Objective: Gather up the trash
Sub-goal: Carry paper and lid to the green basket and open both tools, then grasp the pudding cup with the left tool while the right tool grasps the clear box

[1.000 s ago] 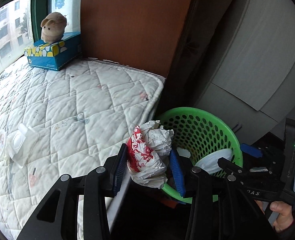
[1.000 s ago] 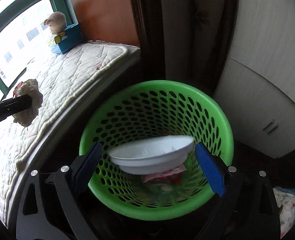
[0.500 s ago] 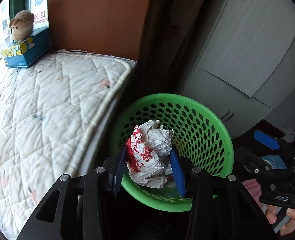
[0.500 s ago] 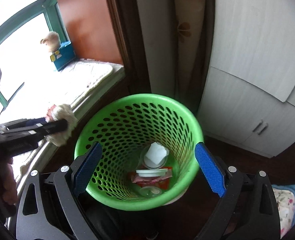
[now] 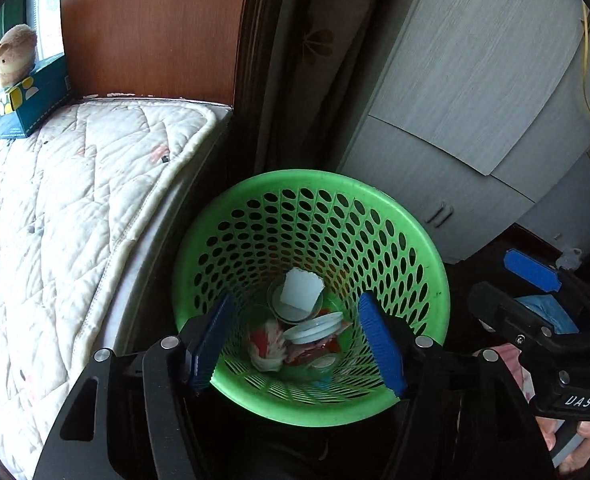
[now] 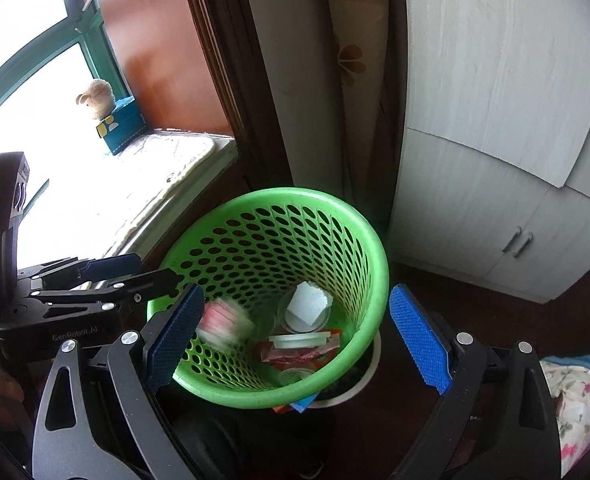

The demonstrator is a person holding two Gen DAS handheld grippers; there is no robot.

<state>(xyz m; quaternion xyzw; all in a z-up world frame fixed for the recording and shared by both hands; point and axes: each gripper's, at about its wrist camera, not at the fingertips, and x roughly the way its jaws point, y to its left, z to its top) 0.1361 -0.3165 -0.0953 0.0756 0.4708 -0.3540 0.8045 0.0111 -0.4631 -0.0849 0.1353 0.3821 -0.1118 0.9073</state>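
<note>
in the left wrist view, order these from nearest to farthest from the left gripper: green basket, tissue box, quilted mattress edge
From the left gripper, jaws open and just widened, nothing between the pads:
1. green basket, directly below and ahead of the fingers.
2. quilted mattress edge, to the left of the basket.
3. tissue box, far upper left by the window.

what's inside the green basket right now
In the basket: a crumpled red-and-white wrapper, a white lid, a clear cup holding a white scrap, and red packets. Anything beneath them is covered.

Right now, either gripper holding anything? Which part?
Nothing held. Left gripper has just opened; the crumpled red-and-white wrapper is down in the green basket. Right gripper is open, empty.
</note>
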